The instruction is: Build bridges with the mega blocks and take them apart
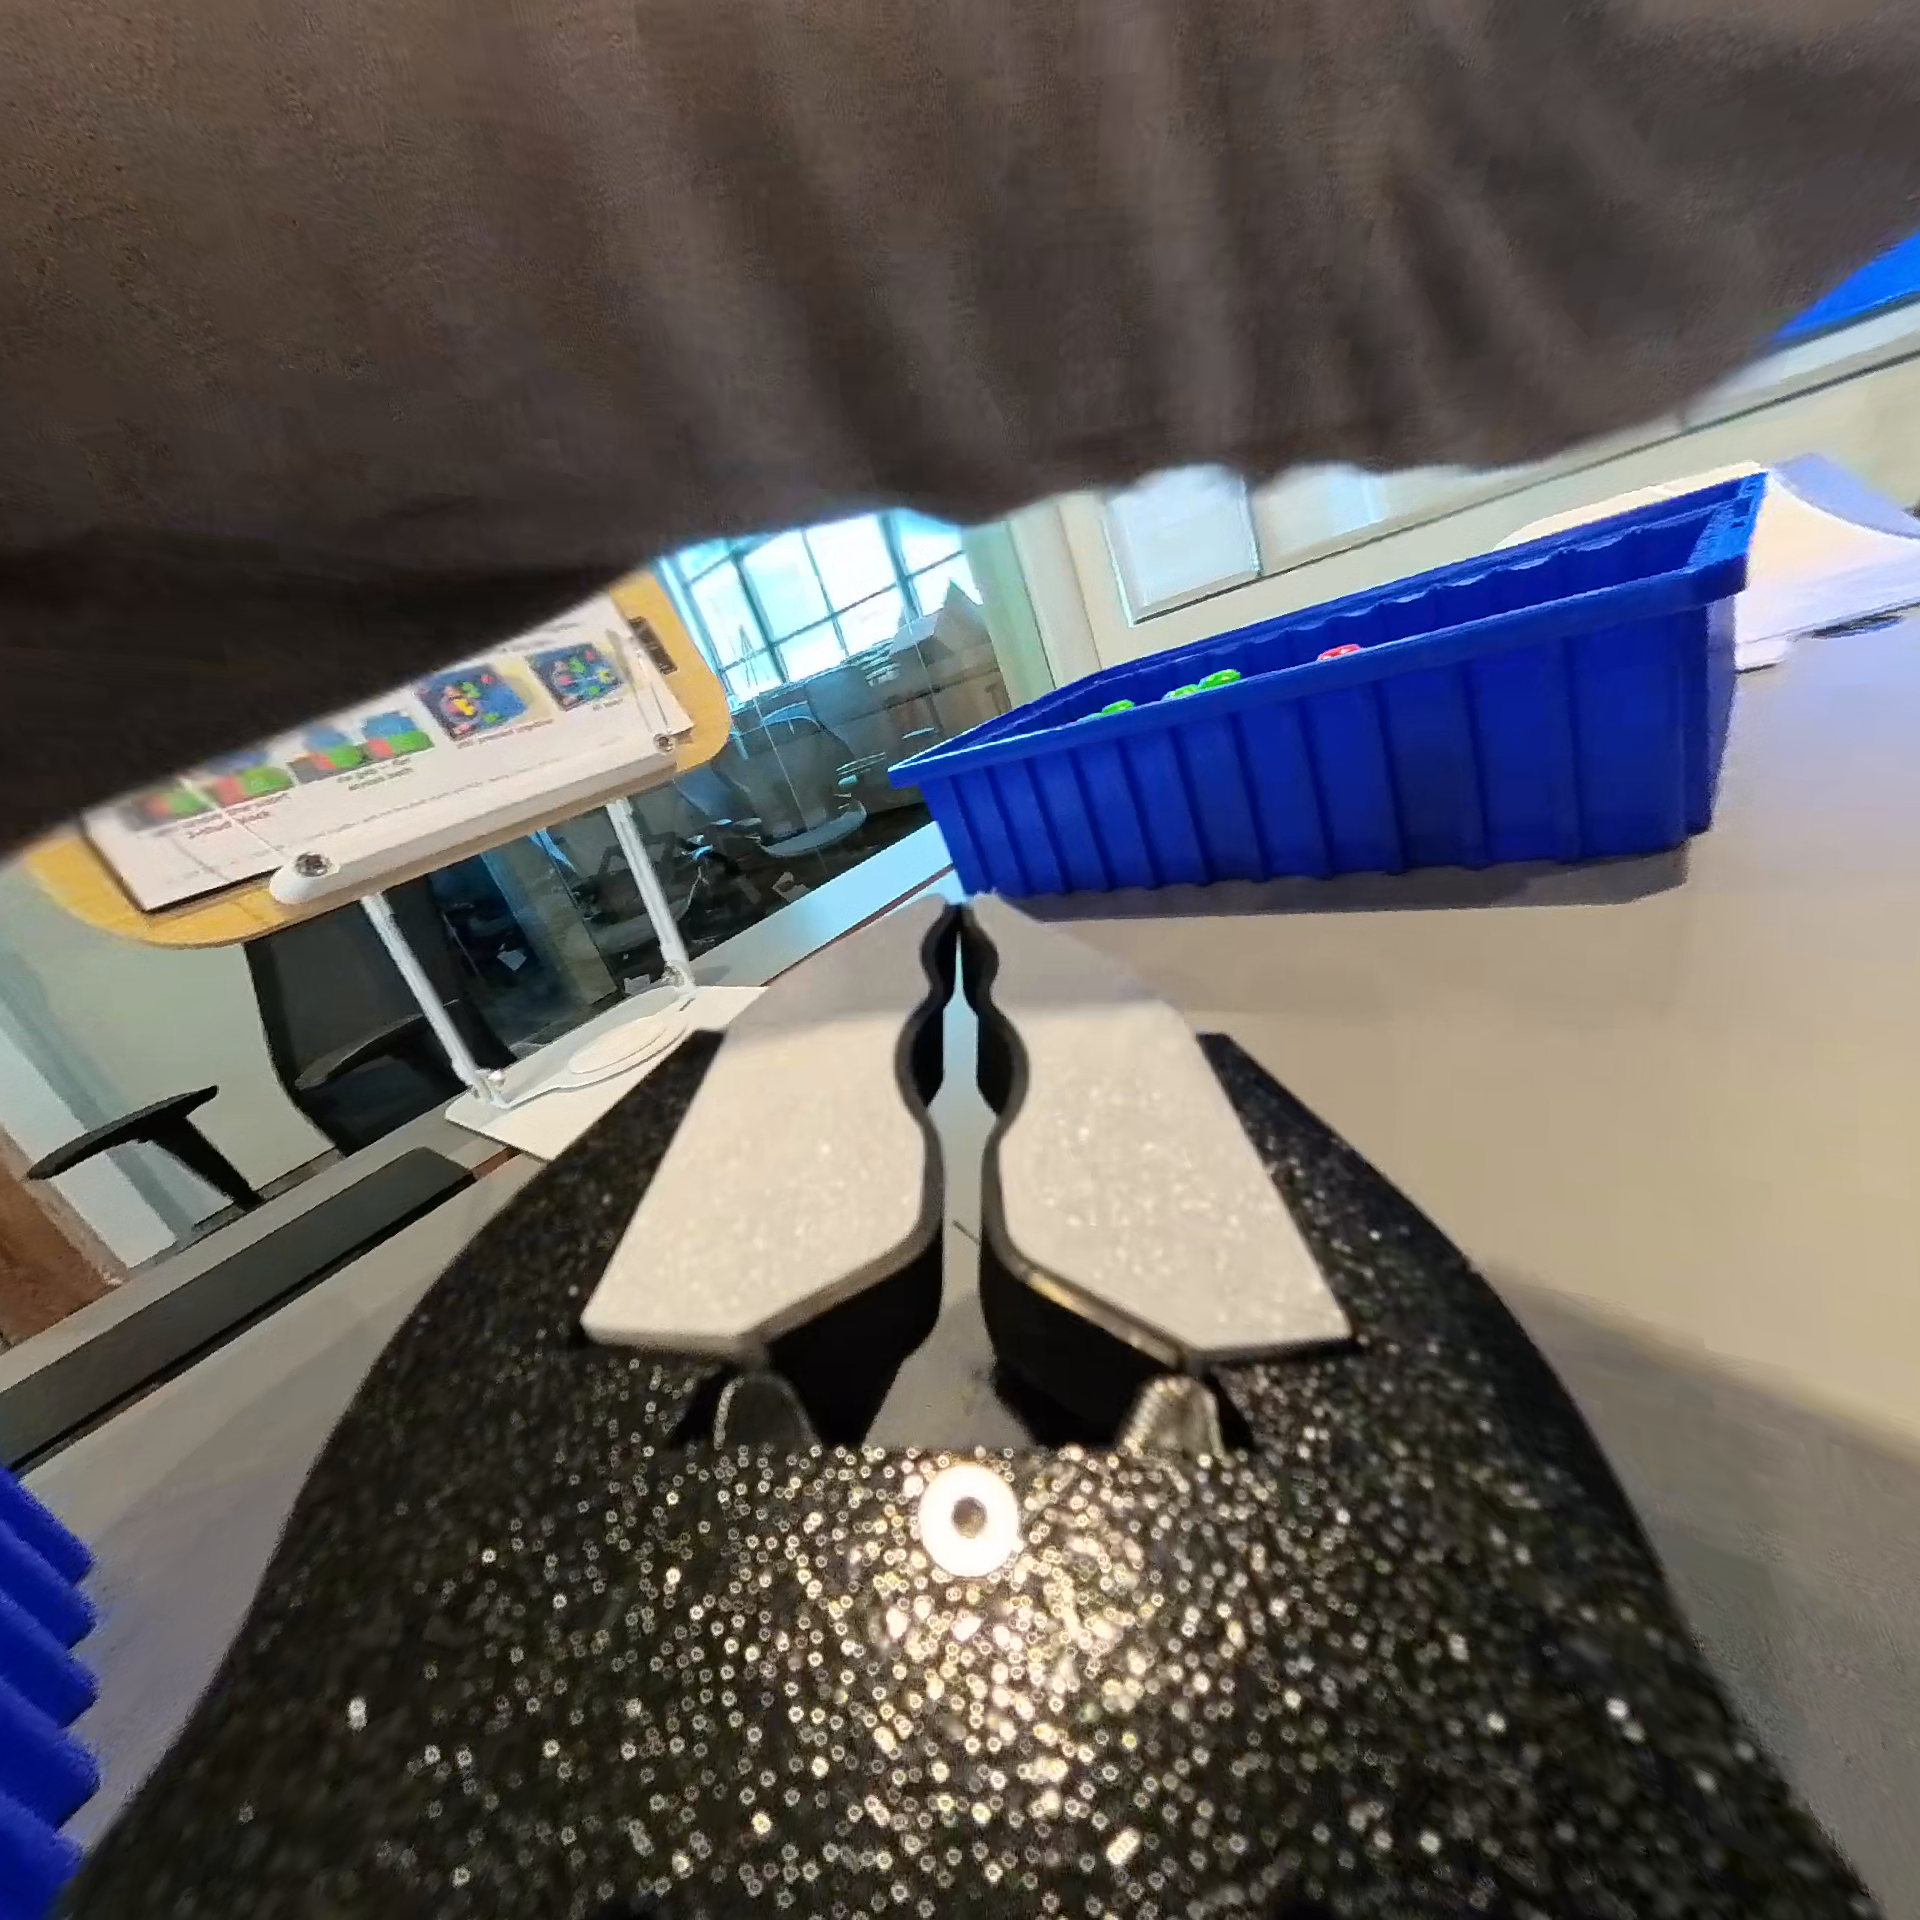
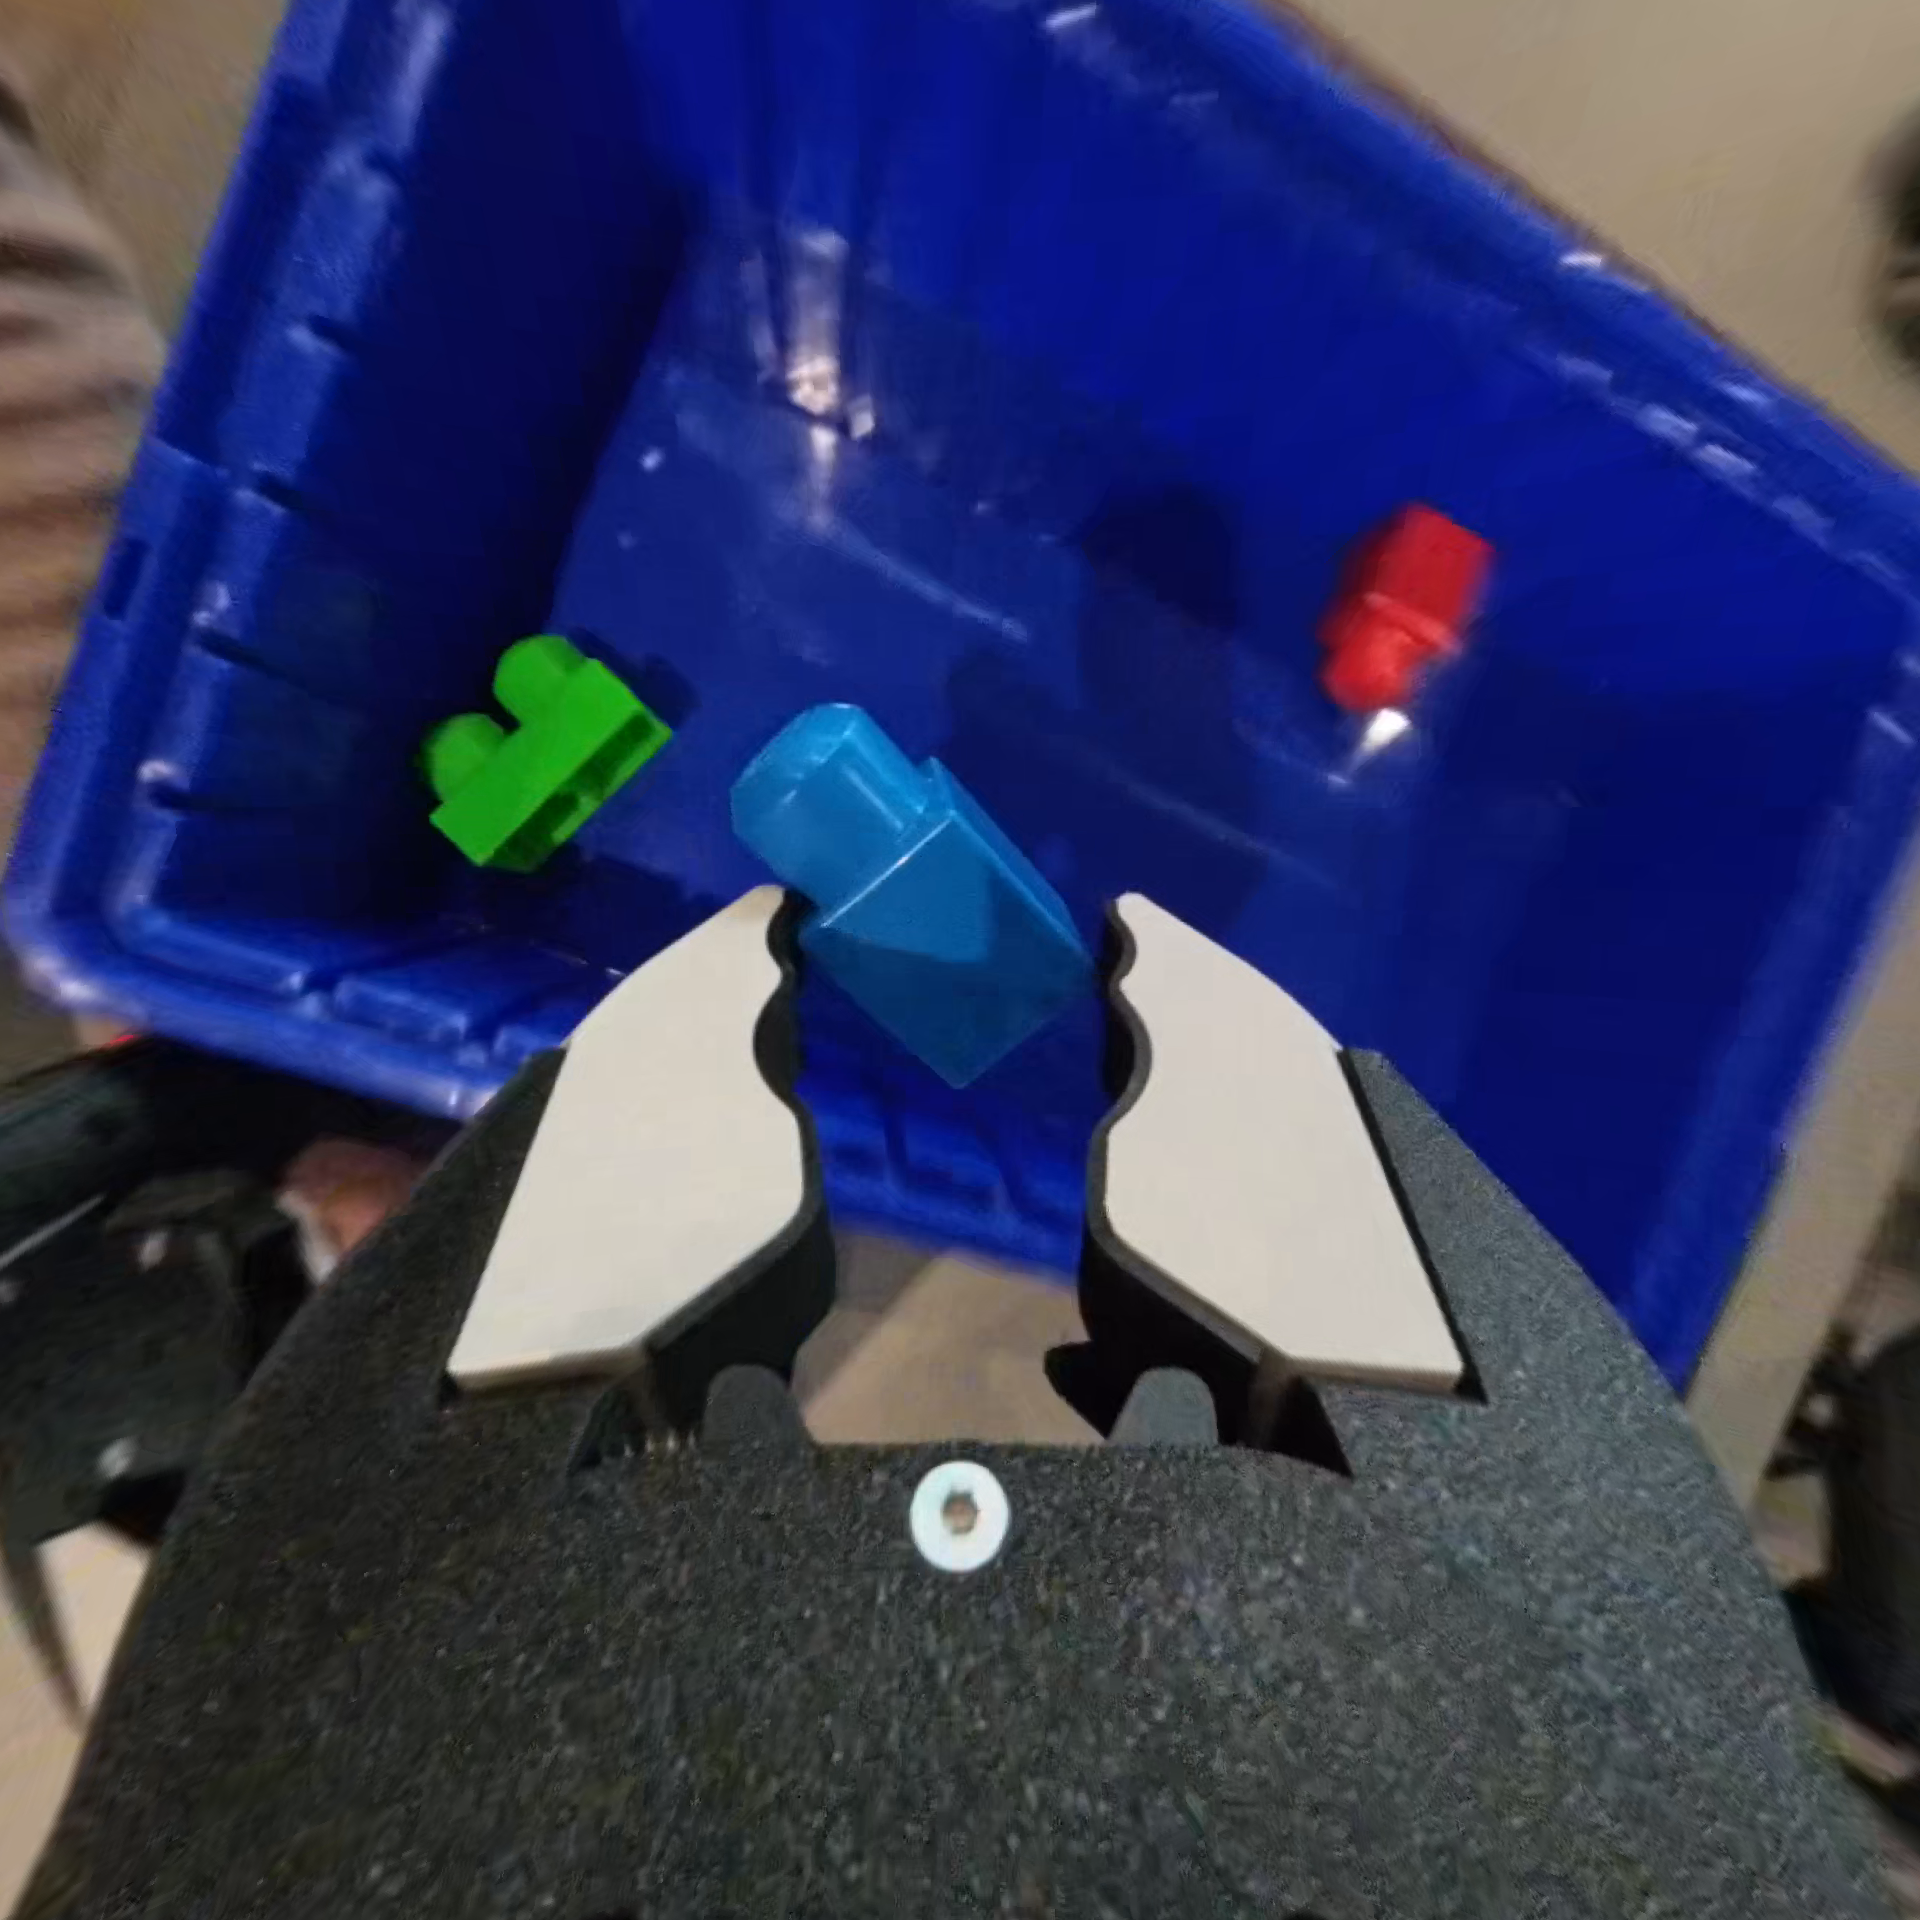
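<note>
In the right wrist view my right gripper [image 2: 945,925] is shut on a light blue mega block [image 2: 914,904], which sits tilted between the fingertips above a blue bin [image 2: 416,312]. A green block [image 2: 540,753] lies in the bin at the left and a red block [image 2: 1397,608] at the right. In the left wrist view my left gripper [image 1: 961,920] is shut and empty, low over the grey table [image 1: 1455,1091]. A blue bin [image 1: 1351,769] stands ahead of it to the right, with green and red block tops showing over its rim.
A grey sleeve [image 1: 831,260] covers the top of the left wrist view. A picture sheet on a white stand [image 1: 416,769] is ahead left, with office chairs behind. Another blue ribbed bin edge [image 1: 31,1662] is at the lower left. A dark device [image 2: 104,1247] sits at the left.
</note>
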Demonstrator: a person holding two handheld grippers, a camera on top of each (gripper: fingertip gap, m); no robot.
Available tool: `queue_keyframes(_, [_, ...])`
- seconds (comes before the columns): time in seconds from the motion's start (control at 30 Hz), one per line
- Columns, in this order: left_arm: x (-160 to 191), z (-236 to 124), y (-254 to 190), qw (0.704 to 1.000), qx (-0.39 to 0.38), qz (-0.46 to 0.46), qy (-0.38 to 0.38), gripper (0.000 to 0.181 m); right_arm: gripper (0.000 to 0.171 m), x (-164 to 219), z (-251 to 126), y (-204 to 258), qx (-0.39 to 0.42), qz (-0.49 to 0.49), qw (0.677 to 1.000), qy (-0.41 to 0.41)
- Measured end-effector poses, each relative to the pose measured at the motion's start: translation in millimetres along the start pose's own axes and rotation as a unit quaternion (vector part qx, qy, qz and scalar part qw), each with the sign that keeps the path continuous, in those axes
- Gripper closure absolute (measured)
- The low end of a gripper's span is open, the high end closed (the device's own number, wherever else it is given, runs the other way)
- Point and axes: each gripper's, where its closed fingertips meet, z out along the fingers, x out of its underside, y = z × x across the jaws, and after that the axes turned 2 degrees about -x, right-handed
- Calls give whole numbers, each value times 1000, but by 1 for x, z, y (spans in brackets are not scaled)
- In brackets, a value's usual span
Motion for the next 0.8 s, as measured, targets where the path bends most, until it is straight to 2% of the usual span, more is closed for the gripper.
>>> queue_keyframes(0.07, [1, 0, 4, 1000, -13, 1, 5, 178, 116, 23, -53, -14, 61, 83, 992, -68])
queue_keyframes(0.13, [2, 1, 7, 1000, -25, -1, 9, 174, 116, 59, -96, -21, 111, 174, 970, -127])
queue_keyframes(0.23, [3, 1, 10, 999, -32, -7, 11, 172, 116, 129, -121, -21, 168, 297, 922, -180])
queue_keyframes(0.33, [2, 1, 9, 1000, -28, -8, 9, 176, 117, 187, -95, -4, 153, 400, 878, -213])
queue_keyframes(0.5, [2, 0, 9, 1000, -28, -12, 7, 176, 116, 223, -40, 23, 91, 478, 835, -256])
queue_keyframes(0.57, [1, 0, 9, 1000, -28, -12, 7, 176, 116, 230, -27, 28, 79, 488, 832, -253])
queue_keyframes(0.8, [2, 1, 7, 1000, -22, -6, 8, 176, 116, 246, -3, 43, 53, 472, 856, -206])
